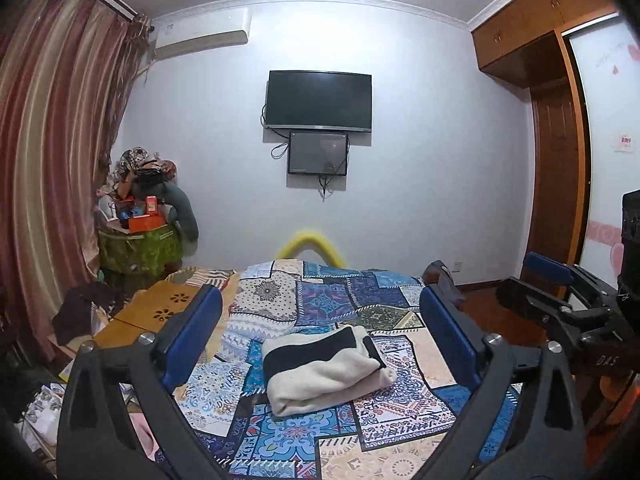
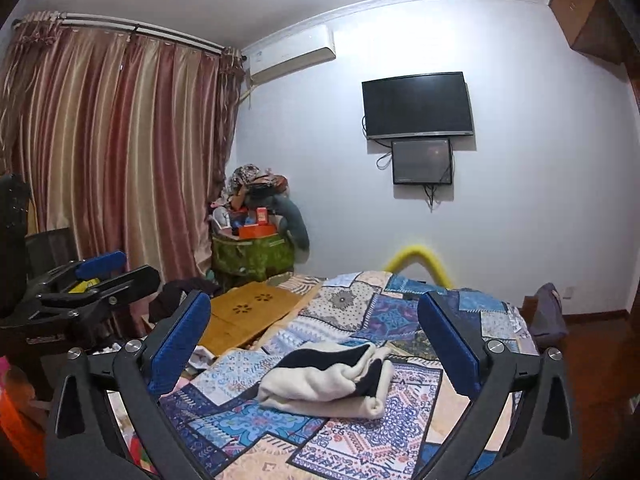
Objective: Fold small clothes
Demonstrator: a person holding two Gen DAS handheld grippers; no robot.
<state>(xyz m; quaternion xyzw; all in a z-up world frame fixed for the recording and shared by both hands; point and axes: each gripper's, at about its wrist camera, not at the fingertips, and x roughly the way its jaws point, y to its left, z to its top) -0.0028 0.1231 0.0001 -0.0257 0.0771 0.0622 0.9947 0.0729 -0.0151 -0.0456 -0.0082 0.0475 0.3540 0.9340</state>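
Here, the folded cream-and-black garment [image 1: 326, 368] is lying on the patchwork bedspread [image 1: 320, 304] while the left gripper [image 1: 320, 336] and right gripper [image 2: 316, 344] are hovering above it, fingers spread wide, holding nothing.

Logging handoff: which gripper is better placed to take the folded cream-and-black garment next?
Marginally left gripper: folded cream-and-black fleece garment sits centred between its open blue-padded fingers; right gripper frames it too.

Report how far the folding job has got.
Done: the cream-and-black garment lies folded in a compact bundle on the patchwork bedspread. In hand: nothing; the left claw and right claw are both open, clear of it. Left: no other unfolded small clothes are clearly visible.
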